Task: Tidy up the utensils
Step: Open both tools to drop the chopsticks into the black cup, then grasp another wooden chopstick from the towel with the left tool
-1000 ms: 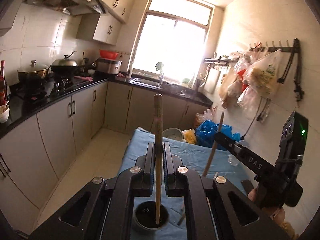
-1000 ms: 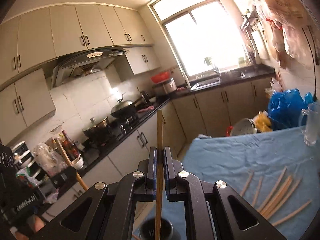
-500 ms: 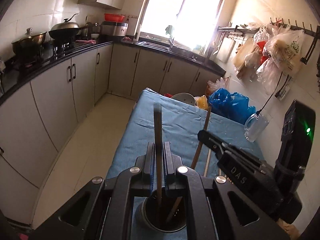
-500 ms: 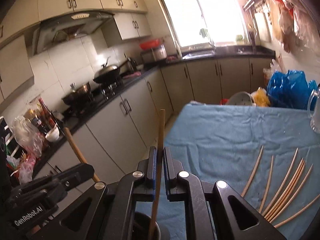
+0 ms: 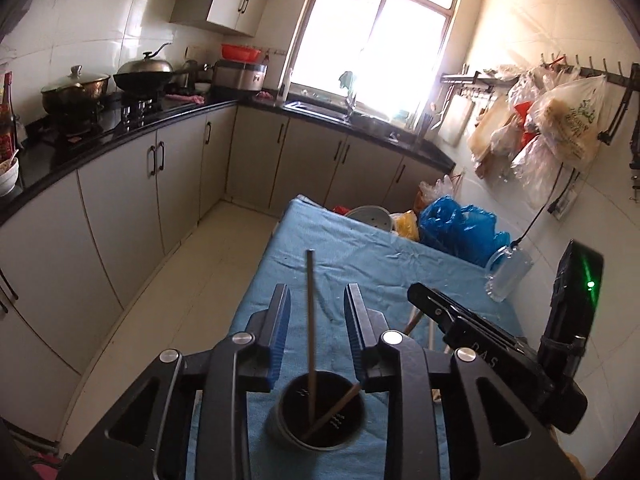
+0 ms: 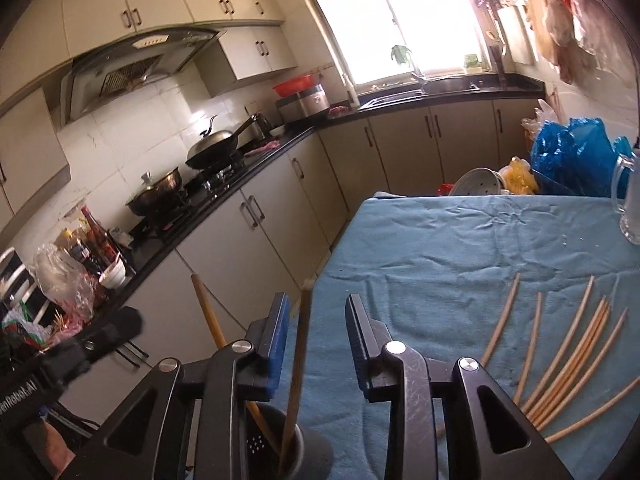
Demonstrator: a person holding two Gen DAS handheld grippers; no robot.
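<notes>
2 chopsticks [image 5: 310, 332] in 1 holder [image 5: 320, 416] (roughly 9 loose [image 6: 502, 320]).

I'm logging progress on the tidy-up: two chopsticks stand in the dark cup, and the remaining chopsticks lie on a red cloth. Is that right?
Not quite: the cloth is blue, not red, as the right wrist view shows. The rest holds: two chopsticks stand in the dark cup, and the remaining chopsticks lie on the cloth.

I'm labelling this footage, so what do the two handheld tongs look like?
Both tongs, left and right, are black angular frames with silver round bolts and blue ribbed pads. The right one carries white "DAS" lettering and a green light; the left one reads "GenRobot.AI".
</notes>
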